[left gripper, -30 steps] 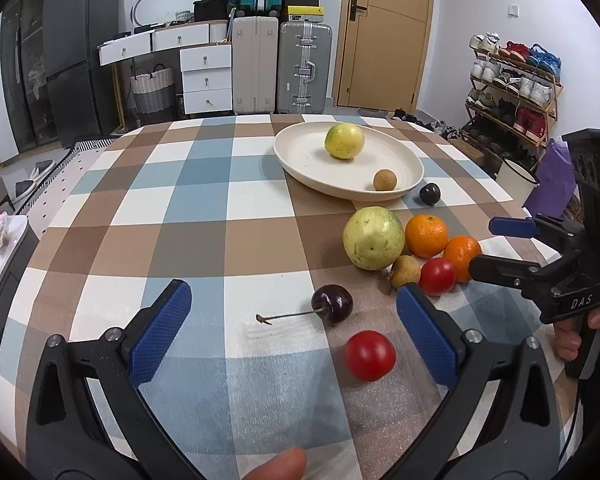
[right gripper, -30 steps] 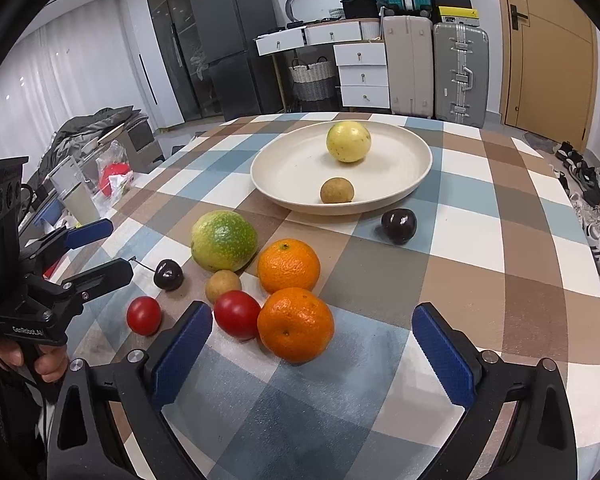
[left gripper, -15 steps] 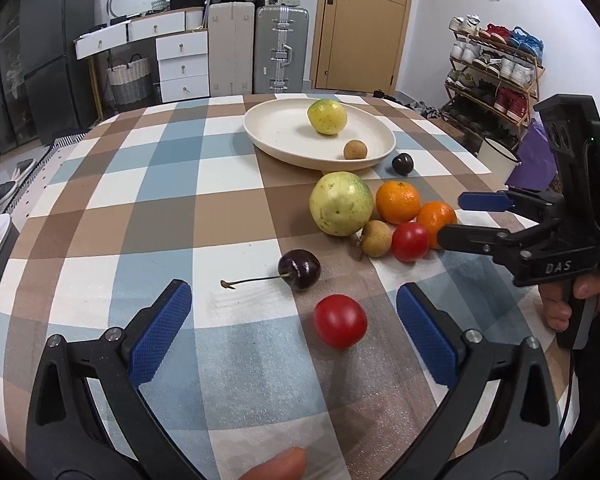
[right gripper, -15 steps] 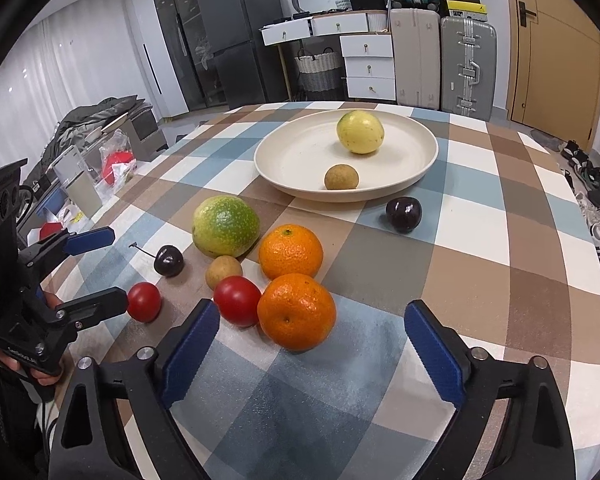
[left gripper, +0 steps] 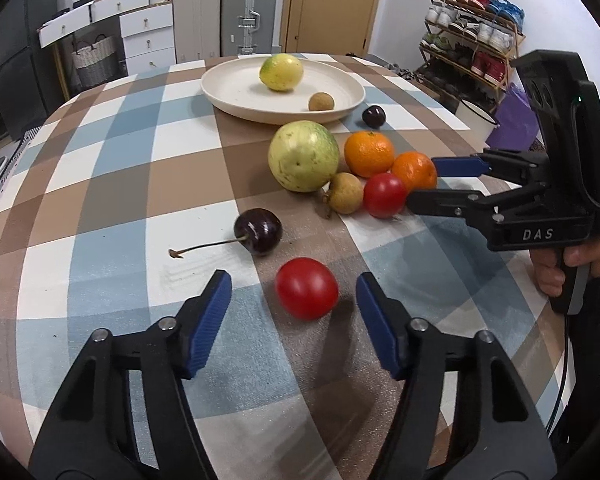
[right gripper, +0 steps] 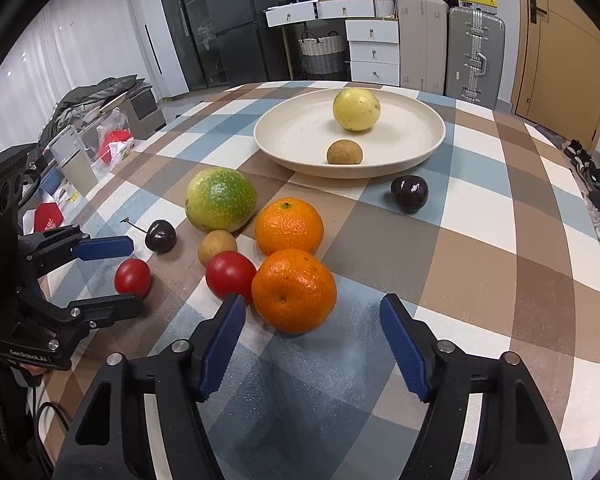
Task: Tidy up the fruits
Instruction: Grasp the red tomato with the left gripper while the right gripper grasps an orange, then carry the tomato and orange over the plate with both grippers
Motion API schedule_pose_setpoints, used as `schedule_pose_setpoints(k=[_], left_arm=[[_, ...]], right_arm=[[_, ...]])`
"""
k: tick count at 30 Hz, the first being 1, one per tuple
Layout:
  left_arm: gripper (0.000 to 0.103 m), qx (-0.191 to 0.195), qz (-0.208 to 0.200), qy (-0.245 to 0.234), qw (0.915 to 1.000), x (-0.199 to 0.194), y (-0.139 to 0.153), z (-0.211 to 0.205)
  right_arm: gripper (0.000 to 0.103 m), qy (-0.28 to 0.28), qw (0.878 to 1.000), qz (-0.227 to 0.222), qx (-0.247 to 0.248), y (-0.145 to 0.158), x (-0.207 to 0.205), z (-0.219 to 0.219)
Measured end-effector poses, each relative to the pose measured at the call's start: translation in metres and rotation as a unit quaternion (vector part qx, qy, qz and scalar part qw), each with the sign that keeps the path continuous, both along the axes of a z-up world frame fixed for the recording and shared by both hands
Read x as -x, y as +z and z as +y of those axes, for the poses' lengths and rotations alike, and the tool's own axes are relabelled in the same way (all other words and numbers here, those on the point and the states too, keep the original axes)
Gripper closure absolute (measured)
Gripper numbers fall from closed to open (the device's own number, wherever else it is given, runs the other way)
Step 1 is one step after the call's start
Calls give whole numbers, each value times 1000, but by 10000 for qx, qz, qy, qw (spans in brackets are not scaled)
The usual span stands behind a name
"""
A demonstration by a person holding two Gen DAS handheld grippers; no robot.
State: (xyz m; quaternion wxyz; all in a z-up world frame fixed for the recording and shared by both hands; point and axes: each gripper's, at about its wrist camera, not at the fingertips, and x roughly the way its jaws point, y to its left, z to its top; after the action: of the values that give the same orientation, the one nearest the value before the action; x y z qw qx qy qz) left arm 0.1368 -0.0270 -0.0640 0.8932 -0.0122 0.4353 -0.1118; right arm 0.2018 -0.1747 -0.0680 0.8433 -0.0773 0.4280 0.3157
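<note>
My left gripper (left gripper: 294, 304) is open, its blue pads on either side of a red cherry tomato (left gripper: 307, 294) on the checked tablecloth; it also shows in the right wrist view (right gripper: 134, 270). A dark cherry (left gripper: 259, 231) with a stem lies just beyond. My right gripper (right gripper: 314, 322) is open around the near orange (right gripper: 294, 290). Beside it lie a second tomato (right gripper: 231, 276), a small brown fruit (right gripper: 217, 245), a second orange (right gripper: 289, 226) and a large green fruit (right gripper: 220, 199). The cream plate (right gripper: 296, 136) holds a yellow fruit (right gripper: 356, 109) and a brown fruit (right gripper: 344, 152).
A dark plum (right gripper: 409, 193) lies right of the plate's front rim. The round table's edge curves close on the left and right. Drawers (right gripper: 374, 46), suitcases (right gripper: 474, 50) and a shoe rack (left gripper: 472, 36) stand beyond the table.
My left gripper has moved forward and lowered so its pads now flank the tomato. My right gripper has advanced to bracket the near orange. Both jaws stand narrower than before.
</note>
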Motion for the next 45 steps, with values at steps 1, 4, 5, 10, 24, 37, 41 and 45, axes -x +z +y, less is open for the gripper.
schedule_pose_setpoints(k=[1,4,5,10,24,37,41,45], left_arm=[[49,-11,10,-17,10000,0,-1,-1],[62,-26,-2,-30,10000,1,0,-2],[64,-30,-5,-22,10000,1,0,-2],[76,58,-11,-90,9999,1,0,-1],[76,171,-368,71,9992,7,13,3],[76,179,-805,304,9961,0,41,8],[76,105,-938,371,9948,-7,49,9],[76,108,-1071,434,9932,-16,59,12]], right_arm=[[34,2,10000,-7,0,0,0,0],[36,0,10000,-15,33,-1,0,1],[37,-13,10000,-25,46,-1,0,1],[43,12,10000,-30,29,-1,1,2],[61,161,9998,-150,-11,3,6,5],[62,52,9984,-400,-389,21,8,-6],[62,-22,9970,-558,-541,29,10,-11],[62,-85,9955,-682,-647,37,11,-15]])
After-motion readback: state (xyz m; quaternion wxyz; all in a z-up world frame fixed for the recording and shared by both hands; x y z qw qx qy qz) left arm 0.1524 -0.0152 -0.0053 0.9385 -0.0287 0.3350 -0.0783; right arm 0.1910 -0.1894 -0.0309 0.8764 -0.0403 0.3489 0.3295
